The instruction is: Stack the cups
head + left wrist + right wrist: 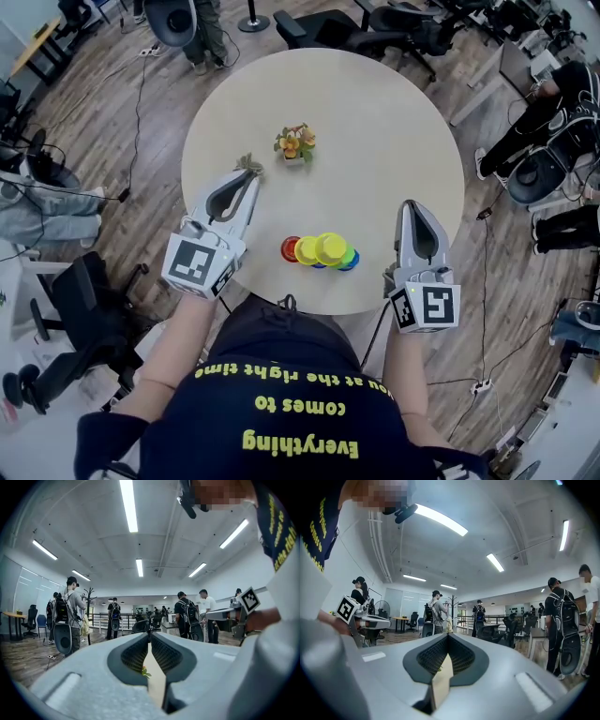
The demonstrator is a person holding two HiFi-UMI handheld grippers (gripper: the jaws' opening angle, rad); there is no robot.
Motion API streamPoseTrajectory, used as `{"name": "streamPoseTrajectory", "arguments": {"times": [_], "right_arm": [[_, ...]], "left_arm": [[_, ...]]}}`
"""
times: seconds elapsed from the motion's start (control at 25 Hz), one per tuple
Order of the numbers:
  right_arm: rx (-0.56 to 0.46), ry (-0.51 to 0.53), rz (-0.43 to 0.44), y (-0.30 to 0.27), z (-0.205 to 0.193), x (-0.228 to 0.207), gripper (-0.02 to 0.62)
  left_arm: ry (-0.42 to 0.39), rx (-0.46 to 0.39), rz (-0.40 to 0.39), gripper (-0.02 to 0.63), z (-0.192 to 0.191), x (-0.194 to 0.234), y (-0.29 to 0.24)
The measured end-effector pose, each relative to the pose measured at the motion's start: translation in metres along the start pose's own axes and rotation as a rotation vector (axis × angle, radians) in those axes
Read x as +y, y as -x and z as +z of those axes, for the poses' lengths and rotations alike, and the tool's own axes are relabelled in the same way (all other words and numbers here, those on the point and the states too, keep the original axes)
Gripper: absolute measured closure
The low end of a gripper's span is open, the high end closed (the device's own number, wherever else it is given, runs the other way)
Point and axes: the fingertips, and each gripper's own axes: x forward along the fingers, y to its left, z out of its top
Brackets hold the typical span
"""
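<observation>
Several small cups cluster near the round table's front edge in the head view: a red cup (291, 248), a yellow cup (307, 250), a larger yellow cup (330, 247) on top of others, with green (349, 255) and blue rims showing beneath. My left gripper (249, 167) lies level over the table's left side, jaws shut and empty, well left of the cups. My right gripper (410, 205) hovers at the table's right front, also shut with nothing held. In the left gripper view (150, 637) and right gripper view (448, 637) the jaws meet at the tips.
A small potted plant (295, 142) stands mid-table beyond the cups. The round beige table (375, 131) has wood floor around it. Office chairs (333, 28) and standing people (70, 616) ring the room.
</observation>
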Motion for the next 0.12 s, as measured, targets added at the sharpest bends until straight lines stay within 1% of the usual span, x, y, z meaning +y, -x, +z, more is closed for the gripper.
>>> {"name": "streamPoseTrajectory", "arguments": {"times": [0.12], "right_arm": [[-0.003, -0.002, -0.003, 0.0021, -0.0013, -0.0024, 0.584]], "left_arm": [[-0.003, -0.002, -0.002, 0.580, 0.0007, -0.0035, 0.0005]]}}
